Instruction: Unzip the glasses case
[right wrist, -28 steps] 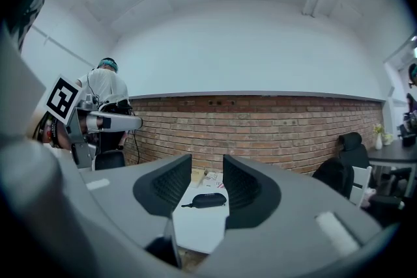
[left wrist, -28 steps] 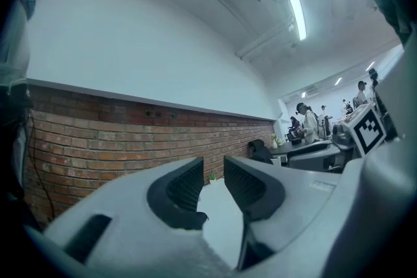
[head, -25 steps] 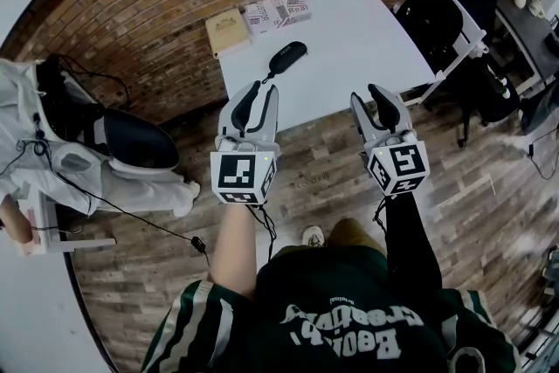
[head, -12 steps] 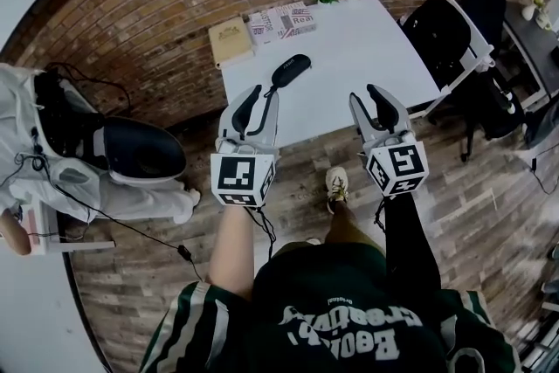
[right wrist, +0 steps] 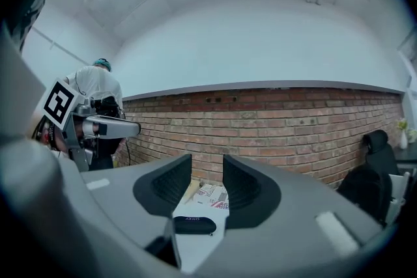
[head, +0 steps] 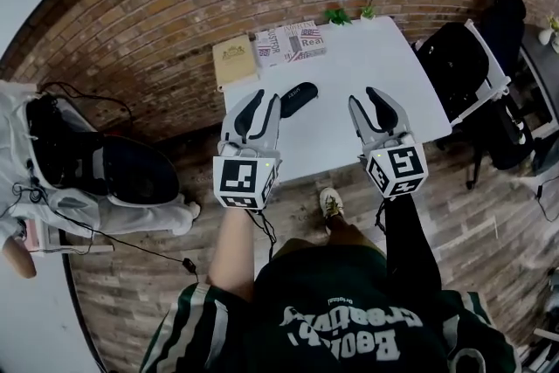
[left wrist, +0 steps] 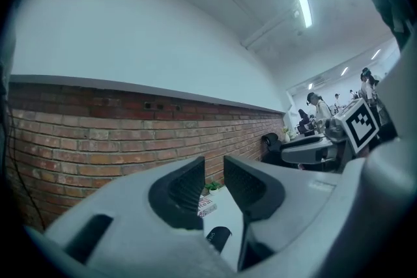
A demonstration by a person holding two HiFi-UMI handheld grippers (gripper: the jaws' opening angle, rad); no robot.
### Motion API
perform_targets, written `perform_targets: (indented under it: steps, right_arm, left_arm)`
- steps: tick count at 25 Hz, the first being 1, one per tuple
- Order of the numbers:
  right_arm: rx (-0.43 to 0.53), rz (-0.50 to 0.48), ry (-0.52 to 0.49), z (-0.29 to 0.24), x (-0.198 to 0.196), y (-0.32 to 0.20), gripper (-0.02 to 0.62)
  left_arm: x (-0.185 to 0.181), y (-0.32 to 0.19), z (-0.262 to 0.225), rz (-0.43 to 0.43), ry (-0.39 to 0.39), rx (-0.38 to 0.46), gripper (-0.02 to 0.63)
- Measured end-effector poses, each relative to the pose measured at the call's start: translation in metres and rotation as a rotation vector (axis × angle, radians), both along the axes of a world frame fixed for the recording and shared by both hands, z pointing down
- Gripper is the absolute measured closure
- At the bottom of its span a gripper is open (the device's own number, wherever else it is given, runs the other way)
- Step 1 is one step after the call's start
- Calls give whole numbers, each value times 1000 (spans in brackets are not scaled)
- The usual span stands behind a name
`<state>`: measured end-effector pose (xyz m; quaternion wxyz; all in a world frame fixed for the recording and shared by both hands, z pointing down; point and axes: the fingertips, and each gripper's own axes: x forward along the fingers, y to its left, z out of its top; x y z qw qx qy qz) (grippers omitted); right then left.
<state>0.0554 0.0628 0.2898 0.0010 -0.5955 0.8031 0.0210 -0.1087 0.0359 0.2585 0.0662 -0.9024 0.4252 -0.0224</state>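
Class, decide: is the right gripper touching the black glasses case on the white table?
Apart. The head view shows bare white table between the right gripper and the glasses case; its jaws stand open and empty.

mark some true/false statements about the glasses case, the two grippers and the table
1. The glasses case lies on the white table. True.
2. The left gripper grips the case. False: its jaws stand apart and empty, and the case lies on the table ahead of it.
3. The right gripper is open and holds nothing. True.
4. The plants stand at the table's near edge. False: they stand at its far edge, by the brick wall.
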Motion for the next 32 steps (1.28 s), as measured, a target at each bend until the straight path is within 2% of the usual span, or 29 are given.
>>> perform_targets:
  steps: [6,13,20,32]
  right_arm:
    - [-6,-74,3,-5,9,-66,463]
    - [-19,-135,4,-5,15,-129,462]
    - [-58,-197,18,16,15,-173,446]
    - [-98,-325,16,41,20,-235,442]
  left_arm:
    - [17,-54,3,-19,-49,-6,526]
    - [24,-108,8,-70,-54,-34,526]
    - [29,-147,29,-114,-62,-77,547]
    - [43,-193,66,-202,-114,-153,545]
